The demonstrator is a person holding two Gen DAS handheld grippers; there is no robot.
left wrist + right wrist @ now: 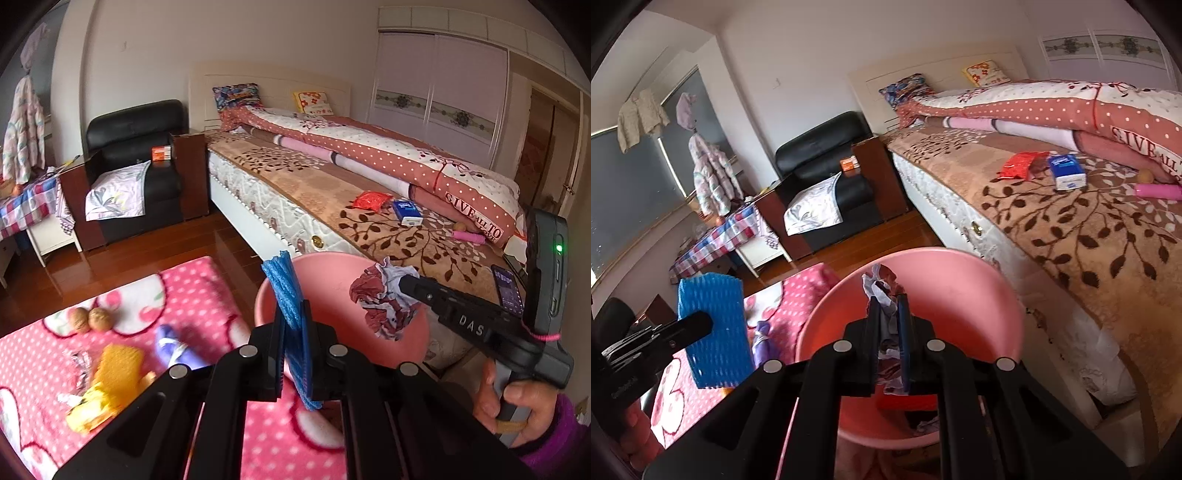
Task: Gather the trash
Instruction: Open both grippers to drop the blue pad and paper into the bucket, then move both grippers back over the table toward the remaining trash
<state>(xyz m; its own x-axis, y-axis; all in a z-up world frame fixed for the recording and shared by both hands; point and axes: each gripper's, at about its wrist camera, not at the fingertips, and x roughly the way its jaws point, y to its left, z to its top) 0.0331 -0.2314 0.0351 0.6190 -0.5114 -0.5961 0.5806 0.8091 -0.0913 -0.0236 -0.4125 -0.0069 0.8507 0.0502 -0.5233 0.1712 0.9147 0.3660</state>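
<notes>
**Both grippers carry trash at the pink bin**

The left gripper [295,295] is clamped on a blue foam fruit net [286,291], its jaws nearly together with the net standing up between them, at the near rim of the pink bin [328,266]. The right gripper [888,314] is pinched tight on a crumpled wrapper [882,284] in maroon and white, held over the bin's open mouth. A hand [513,410] in a purple sleeve grips the right gripper's handle.

The bin stands on the floor just beside the bed [369,221], at the edge of a pink dotted rug [199,295]. More litter lies on the rug: two walnuts [90,319], a yellow foam net [116,363], a yellow wrapper [90,410] and a purple wrapper [173,347]. On the bed's leaf-patterned blanket sit a red packet [371,200], a blue box [406,212] and a pink tube [468,236].
</notes>
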